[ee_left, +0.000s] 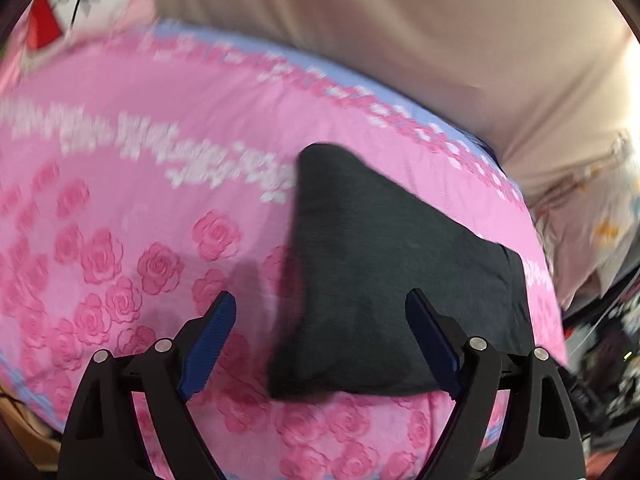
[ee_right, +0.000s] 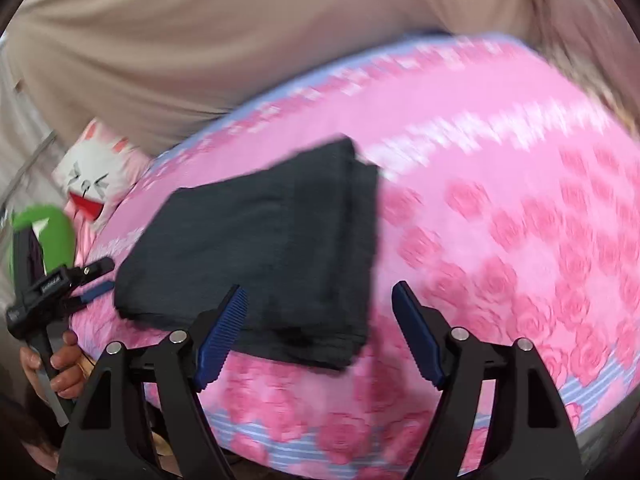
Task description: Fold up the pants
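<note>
Your pants (ee_right: 260, 248) lie folded into a compact stack on the bed (ee_right: 500, 200). Both tools, left (ee_left: 320, 344) and right (ee_right: 320, 336), gape wide, holding nothing. Little appears left.

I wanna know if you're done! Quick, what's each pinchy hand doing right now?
Left gripper: open, holding nothing, above the folded pants.
Right gripper: open, holding nothing, above the pants' near edge.

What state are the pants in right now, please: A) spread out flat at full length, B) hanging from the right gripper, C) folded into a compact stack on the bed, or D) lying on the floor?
C: the pants lie as a layered dark bundle on the bed, with both the left gripper and right gripper open and empty.
</note>
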`<action>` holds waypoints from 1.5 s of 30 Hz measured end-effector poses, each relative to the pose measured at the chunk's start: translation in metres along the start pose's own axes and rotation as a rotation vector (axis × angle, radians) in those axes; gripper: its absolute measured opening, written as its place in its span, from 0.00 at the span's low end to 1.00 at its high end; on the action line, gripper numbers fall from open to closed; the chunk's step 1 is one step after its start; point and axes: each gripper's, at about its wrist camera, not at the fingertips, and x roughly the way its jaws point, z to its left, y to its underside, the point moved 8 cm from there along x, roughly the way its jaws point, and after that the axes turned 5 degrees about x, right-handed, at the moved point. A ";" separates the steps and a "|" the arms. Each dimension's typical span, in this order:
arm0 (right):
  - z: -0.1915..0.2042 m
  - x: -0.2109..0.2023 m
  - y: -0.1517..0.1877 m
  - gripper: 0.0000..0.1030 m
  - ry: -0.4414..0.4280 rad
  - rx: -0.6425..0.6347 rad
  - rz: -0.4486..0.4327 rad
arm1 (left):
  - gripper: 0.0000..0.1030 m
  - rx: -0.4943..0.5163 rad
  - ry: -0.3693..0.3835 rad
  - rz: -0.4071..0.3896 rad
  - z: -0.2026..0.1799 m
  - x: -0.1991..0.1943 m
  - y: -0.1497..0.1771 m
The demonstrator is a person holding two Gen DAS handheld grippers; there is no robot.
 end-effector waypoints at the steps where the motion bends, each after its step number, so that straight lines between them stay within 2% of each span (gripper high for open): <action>1: -0.004 0.007 0.002 0.71 -0.023 0.032 0.027 | 0.82 -0.015 0.003 0.010 0.003 0.004 0.001; 2: -0.004 0.013 0.004 0.71 -0.067 0.056 0.050 | 0.82 -0.027 0.028 0.035 0.004 0.012 0.003; 4: 0.002 0.019 0.005 0.81 -0.132 0.075 0.048 | 0.81 -0.057 0.106 0.098 -0.002 0.028 0.011; 5: 0.006 0.021 0.005 0.88 -0.144 0.073 0.048 | 0.83 -0.047 0.103 0.077 -0.005 0.027 0.011; 8: 0.017 0.031 0.004 0.88 -0.169 0.066 0.043 | 0.83 -0.020 0.175 0.077 -0.023 0.036 0.011; 10: 0.023 0.040 0.002 0.77 -0.157 0.059 0.026 | 0.74 -0.006 0.226 0.093 -0.033 0.043 0.011; 11: 0.023 0.043 0.001 0.58 -0.141 0.057 0.018 | 0.53 0.007 0.213 0.082 -0.036 0.045 0.009; 12: 0.023 0.044 0.002 0.37 -0.136 0.062 0.015 | 0.40 0.024 0.176 0.092 -0.037 0.049 0.009; 14: 0.024 0.039 0.002 0.32 -0.165 0.091 -0.002 | 0.23 0.010 0.188 0.091 -0.036 0.045 0.008; 17: 0.036 0.015 0.007 0.30 -0.189 0.060 -0.012 | 0.20 0.009 0.248 0.063 -0.044 0.019 0.008; 22: 0.070 -0.046 0.018 0.30 -0.229 -0.051 -0.032 | 0.19 0.122 0.295 0.055 -0.066 -0.045 0.019; 24: 0.081 -0.066 0.019 0.29 -0.244 -0.081 -0.052 | 0.19 0.178 0.318 0.029 -0.076 -0.078 0.021; 28: 0.116 -0.123 0.004 0.29 -0.312 -0.160 -0.154 | 0.20 0.277 0.360 -0.082 -0.097 -0.140 0.011; 33: 0.163 -0.181 -0.025 0.29 -0.386 -0.285 -0.339 | 0.20 0.384 0.387 -0.297 -0.121 -0.220 -0.023; 40: 0.230 -0.257 -0.090 0.30 -0.468 -0.464 -0.684 | 0.20 0.572 0.340 -0.685 -0.169 -0.320 -0.088; 42: 0.246 -0.266 -0.113 0.30 -0.460 -0.504 -0.774 | 0.21 0.593 0.326 -0.763 -0.179 -0.333 -0.107; 45: 0.260 -0.260 -0.150 0.30 -0.446 -0.526 -0.853 | 0.22 0.616 0.289 -0.866 -0.192 -0.337 -0.143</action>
